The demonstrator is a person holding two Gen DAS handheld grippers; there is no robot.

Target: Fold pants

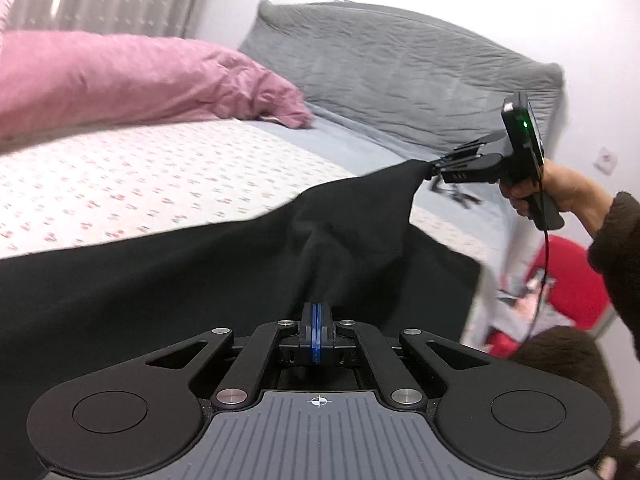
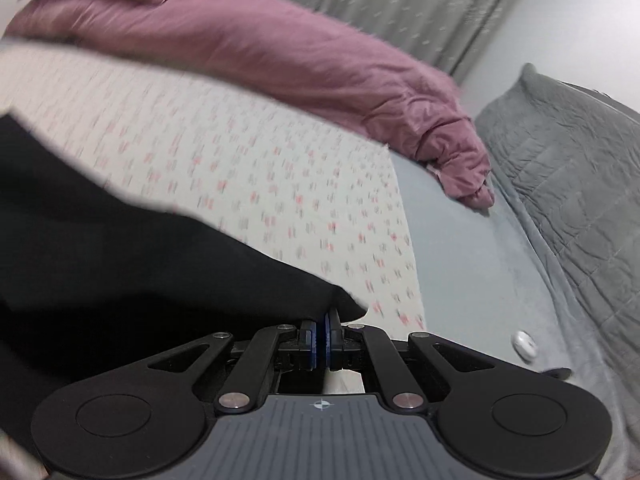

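Note:
Black pants [image 1: 160,280] hang stretched above a bed with a floral sheet [image 1: 160,176]. My left gripper [image 1: 317,312] is shut on the pants' edge at the bottom centre of the left wrist view. My right gripper [image 1: 436,168] shows in that view at the right, shut on another corner of the pants and held up higher. In the right wrist view the right gripper [image 2: 322,320] pinches the black cloth [image 2: 120,260], which spreads to the left over the sheet [image 2: 280,184]. Both views are motion-blurred.
A pink duvet [image 1: 140,80] lies bunched at the far side of the bed. A grey quilted headboard cover [image 1: 400,64] stands at the back. A small white object [image 2: 524,342] lies on the grey sheet [image 2: 460,248]. A red chair [image 1: 572,280] stands at the right.

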